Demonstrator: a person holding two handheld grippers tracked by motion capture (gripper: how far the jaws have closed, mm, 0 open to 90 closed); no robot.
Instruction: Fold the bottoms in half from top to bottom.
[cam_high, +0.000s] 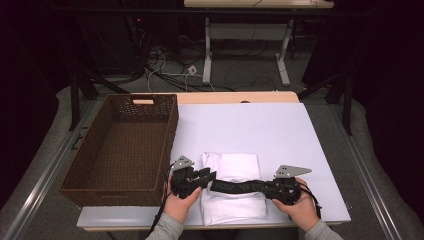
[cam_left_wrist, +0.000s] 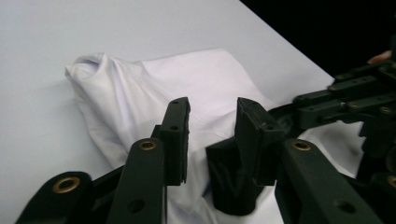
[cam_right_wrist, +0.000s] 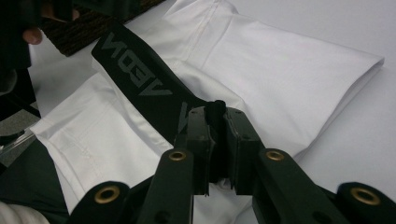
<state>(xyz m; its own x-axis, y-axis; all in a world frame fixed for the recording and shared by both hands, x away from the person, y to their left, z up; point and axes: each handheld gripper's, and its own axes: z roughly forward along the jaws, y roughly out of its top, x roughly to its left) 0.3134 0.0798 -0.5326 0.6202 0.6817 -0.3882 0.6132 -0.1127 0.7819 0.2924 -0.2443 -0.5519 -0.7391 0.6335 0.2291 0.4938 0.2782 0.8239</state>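
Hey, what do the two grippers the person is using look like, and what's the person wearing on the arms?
Each hand-held gripper is black, with two blocky jaws on linked bars joined by brass-coloured rivets. The left hand-held gripper and the right hand-held gripper each carry a grey three-cornered plate on top. A dark cable trails from each towards the table's near edge. The sleeves are grey and long, reaching the wrists.

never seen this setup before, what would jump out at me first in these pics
A folded white garment lies at the near edge of the white table, with a black lettered band stretched across it. The right gripper has its jaws clamped on one end of that band, while the left gripper stands open over the cloth. A large brown woven basket sits to the left.
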